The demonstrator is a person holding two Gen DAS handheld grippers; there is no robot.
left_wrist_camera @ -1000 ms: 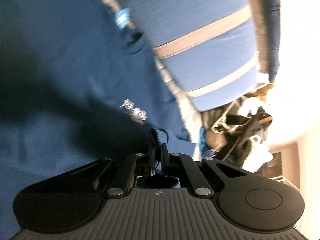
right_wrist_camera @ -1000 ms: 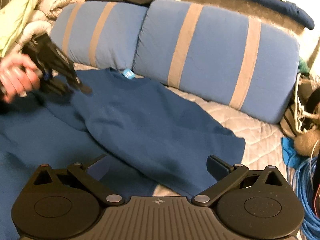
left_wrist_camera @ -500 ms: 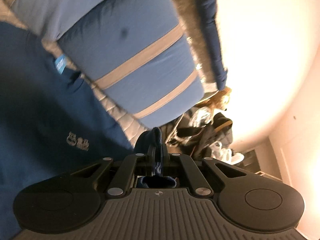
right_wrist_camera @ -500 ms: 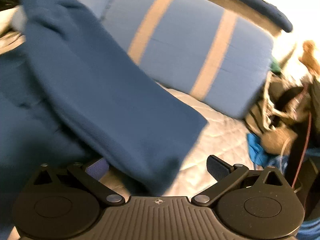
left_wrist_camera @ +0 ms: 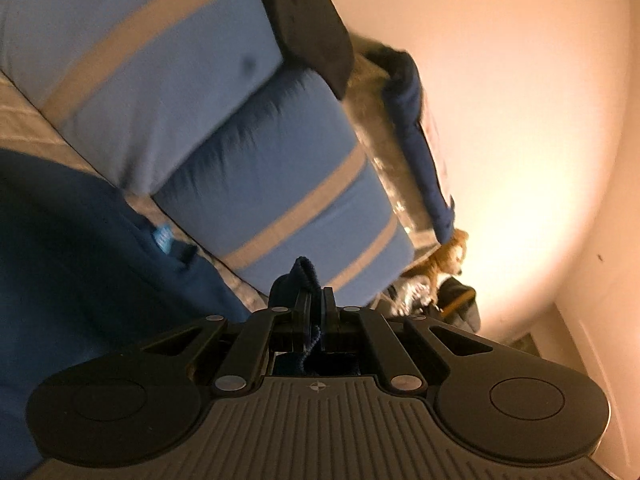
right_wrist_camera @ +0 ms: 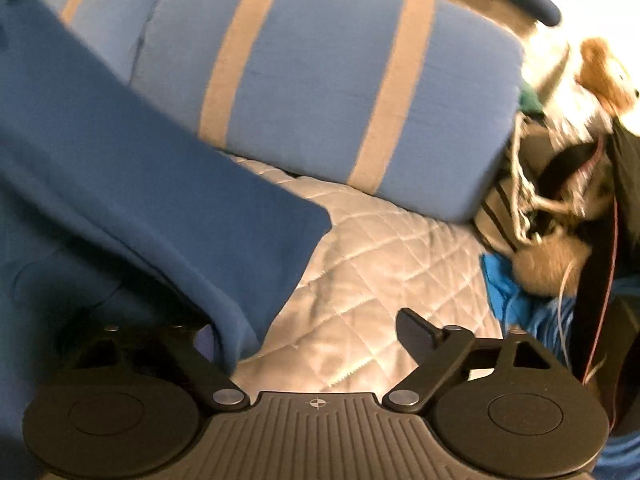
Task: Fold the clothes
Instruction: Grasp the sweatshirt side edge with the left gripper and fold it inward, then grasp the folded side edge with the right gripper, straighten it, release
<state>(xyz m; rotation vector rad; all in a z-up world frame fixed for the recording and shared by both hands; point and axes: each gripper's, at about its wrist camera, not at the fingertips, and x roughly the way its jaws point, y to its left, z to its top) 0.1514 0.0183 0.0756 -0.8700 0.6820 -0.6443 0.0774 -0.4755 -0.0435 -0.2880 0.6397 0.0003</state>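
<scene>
Sweatshirt (right_wrist_camera: 132, 184) lifted, draped over quilt (right_wrist_camera: 380, 264). Left gripper (left_wrist_camera: 316, 300) pinches cuff; right gripper (right_wrist_camera: 304, 336) spread wide, empty. Keep pinch firm, lay fold flat.

Two blue pillows with tan stripes (right_wrist_camera: 320, 92) lean along the back of the bed, filling the right wrist view from 10 to 2 o'clock. Below them, a pale quilted bedspread (right_wrist_camera: 384, 264) lies bare at centre. At 3 o'clock sits a heap of clutter (right_wrist_camera: 560, 184) (cords, dark straps, something furry, all too blurred to sort), with a bright blue cloth (right_wrist_camera: 500, 280) just beneath it. In the left wrist view, a cream wall (left_wrist_camera: 520, 120) glows from 1 to 4 o'clock, and a dark garment (left_wrist_camera: 316, 24) drapes over the pillows at 12.
</scene>
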